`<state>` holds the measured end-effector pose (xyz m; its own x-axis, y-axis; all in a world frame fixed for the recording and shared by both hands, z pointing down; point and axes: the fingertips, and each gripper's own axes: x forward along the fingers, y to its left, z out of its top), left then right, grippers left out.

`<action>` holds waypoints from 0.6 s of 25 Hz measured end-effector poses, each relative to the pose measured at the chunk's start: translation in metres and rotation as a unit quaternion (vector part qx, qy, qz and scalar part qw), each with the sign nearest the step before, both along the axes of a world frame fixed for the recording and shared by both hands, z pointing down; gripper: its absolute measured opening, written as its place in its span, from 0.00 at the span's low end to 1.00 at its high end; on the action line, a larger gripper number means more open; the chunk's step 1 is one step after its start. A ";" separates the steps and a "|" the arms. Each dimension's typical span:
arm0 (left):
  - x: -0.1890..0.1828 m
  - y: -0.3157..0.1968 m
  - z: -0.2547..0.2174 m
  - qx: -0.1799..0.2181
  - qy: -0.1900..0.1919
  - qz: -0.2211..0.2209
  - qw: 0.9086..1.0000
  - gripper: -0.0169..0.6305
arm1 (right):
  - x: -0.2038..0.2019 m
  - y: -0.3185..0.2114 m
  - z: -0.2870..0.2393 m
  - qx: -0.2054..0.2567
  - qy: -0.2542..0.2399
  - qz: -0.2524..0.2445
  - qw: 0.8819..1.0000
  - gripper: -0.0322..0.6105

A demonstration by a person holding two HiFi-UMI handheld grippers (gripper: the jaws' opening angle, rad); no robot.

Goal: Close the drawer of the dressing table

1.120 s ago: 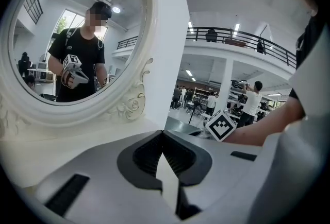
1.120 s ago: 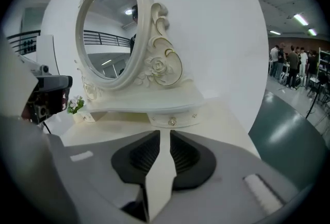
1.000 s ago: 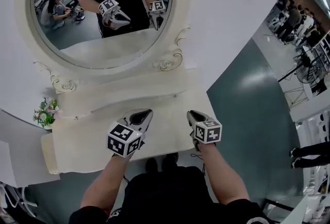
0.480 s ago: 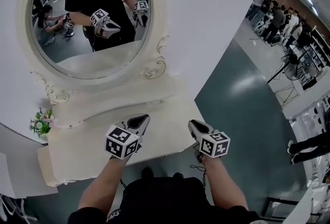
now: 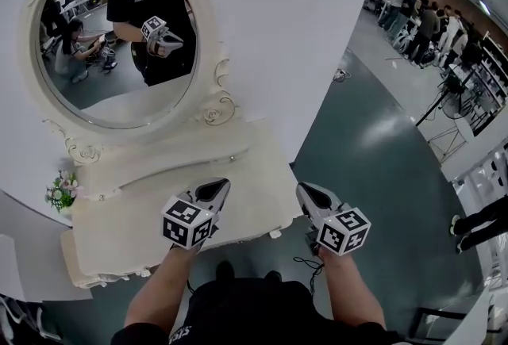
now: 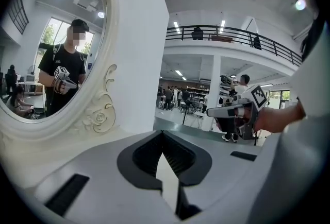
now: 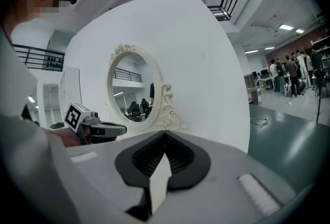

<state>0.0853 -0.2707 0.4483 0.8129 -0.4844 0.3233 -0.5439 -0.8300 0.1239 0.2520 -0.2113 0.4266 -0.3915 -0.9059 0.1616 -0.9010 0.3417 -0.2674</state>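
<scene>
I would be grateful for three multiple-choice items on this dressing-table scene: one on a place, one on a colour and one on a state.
1. In the head view, where are the flowers?
A. On the floor at the right
B. By the left end of the dressing table
C. Between the two grippers

2. What colour is the dressing table?
A. Black
B. Red
C. Cream white

3. How do the fingers of the left gripper stand?
A. Together, with nothing between them
B. Wide apart
C. Clamped on a knob

Answers:
1. B, since the small bunch sits just beside the table's left end in the head view.
2. C, since the top and its carved trim are pale cream all over.
3. A, since the left gripper view shows the tips meeting, with no object between them.
</scene>
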 end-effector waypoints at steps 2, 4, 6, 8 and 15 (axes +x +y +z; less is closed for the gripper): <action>0.008 0.003 -0.003 0.002 0.000 -0.007 1.000 0.03 | 0.008 0.010 -0.017 0.023 -0.010 -0.017 1.000 0.07; 0.016 0.004 -0.008 0.003 0.005 -0.014 1.000 0.03 | 0.017 0.018 -0.034 0.049 -0.009 -0.028 0.998 0.06; 0.021 0.005 -0.017 0.008 0.016 -0.022 1.000 0.03 | 0.029 0.025 -0.049 0.073 -0.002 -0.024 0.997 0.06; 0.023 0.007 -0.028 0.018 0.025 -0.031 0.999 0.03 | 0.041 0.031 -0.059 0.091 0.001 -0.013 0.996 0.06; 0.021 0.003 -0.037 0.032 0.028 -0.054 0.998 0.03 | 0.057 0.037 -0.048 0.090 0.006 -0.004 0.996 0.06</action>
